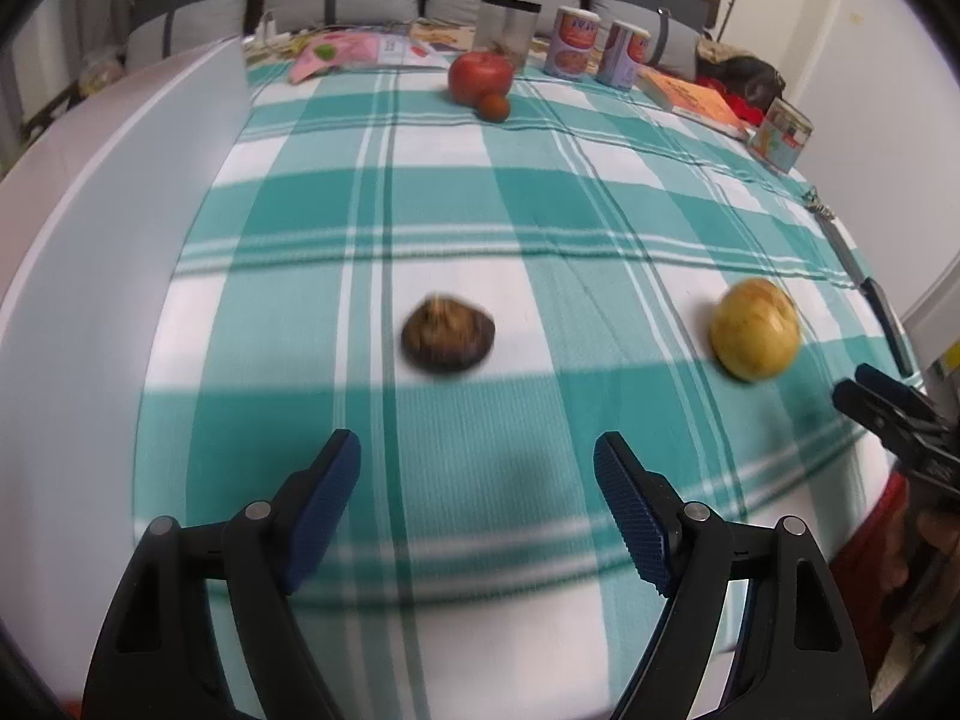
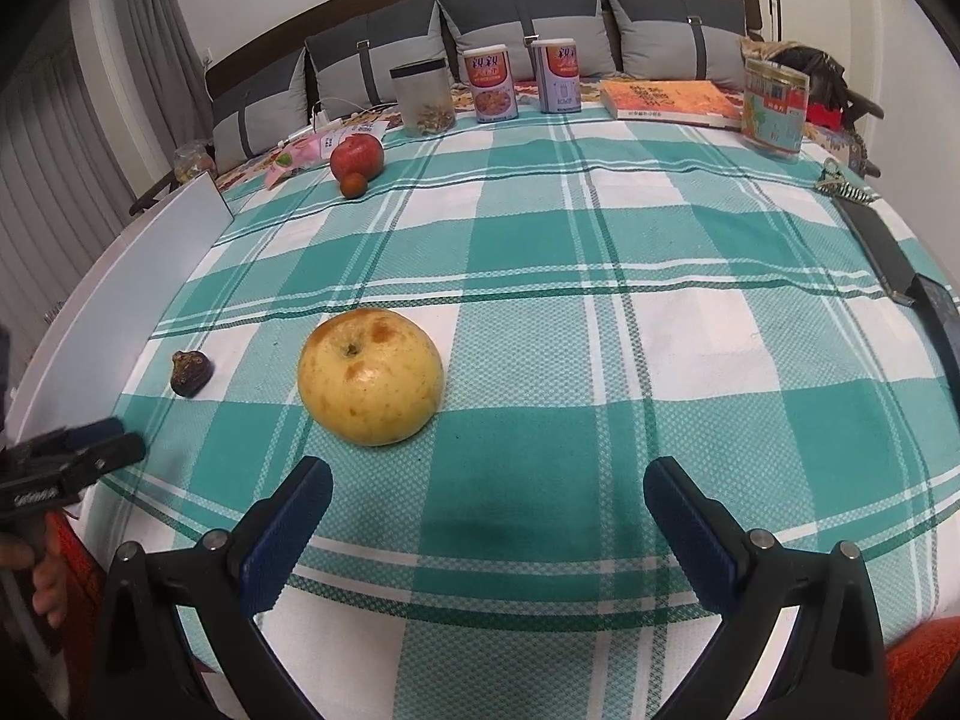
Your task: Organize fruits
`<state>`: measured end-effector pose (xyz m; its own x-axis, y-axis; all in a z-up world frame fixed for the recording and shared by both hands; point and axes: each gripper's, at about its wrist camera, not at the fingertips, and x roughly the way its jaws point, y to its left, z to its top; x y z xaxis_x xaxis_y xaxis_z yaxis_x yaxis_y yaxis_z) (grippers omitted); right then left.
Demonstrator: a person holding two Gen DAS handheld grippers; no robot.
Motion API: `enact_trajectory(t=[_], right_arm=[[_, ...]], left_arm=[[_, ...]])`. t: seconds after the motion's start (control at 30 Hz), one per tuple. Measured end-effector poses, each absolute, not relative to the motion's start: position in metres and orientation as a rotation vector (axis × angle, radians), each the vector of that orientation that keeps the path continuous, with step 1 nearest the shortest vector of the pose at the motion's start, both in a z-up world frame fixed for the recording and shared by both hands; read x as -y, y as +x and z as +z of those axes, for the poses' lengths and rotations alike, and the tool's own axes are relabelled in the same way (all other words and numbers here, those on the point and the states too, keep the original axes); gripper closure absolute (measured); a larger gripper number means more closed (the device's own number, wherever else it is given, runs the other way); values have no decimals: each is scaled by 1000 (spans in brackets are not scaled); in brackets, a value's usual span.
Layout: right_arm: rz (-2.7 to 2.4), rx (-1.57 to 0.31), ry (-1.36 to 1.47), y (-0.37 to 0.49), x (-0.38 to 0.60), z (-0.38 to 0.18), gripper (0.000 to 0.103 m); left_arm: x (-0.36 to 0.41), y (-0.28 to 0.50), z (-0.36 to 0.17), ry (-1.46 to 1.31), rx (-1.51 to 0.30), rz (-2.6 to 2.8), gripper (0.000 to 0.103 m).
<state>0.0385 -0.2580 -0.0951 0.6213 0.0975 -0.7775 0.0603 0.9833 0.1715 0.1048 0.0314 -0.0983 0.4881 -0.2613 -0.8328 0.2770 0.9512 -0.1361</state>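
The left gripper hangs over the green and white checked cloth on the surface. Its jaws are wide open with nothing in them. A small brown wrinkled fruit lies a little way ahead of it. The right gripper also has open, empty jaws. A yellow apple with brown spots sits just ahead of its left jaw. Far back, a red apple touches a tiny orange-red fruit. Behind them stand a clear jar and two cans.
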Motion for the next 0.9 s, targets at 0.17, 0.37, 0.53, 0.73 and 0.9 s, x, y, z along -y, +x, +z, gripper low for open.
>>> enact_trajectory(t=[0.17,0.37,0.53,0.73,0.9], right_arm=[[148,-985,180,69,249,-82,0],[237,-1116,-19,114,208,-85,0],[215,-1241,-115,136,190,-108,31],[214,-1270,14,132,207,-100,32],[304,-1199,118,129,201,-52,32]], left_arm=[[-17,148,-112,68,-1082,-338,42],[-5,162,-122,146,-1105,-315,57],[-7,155,-121,152,-1096,-317,58],[-24,132,-93,50,-1029,-340,59],[-55,100,-23,-79,-910,-394,59]])
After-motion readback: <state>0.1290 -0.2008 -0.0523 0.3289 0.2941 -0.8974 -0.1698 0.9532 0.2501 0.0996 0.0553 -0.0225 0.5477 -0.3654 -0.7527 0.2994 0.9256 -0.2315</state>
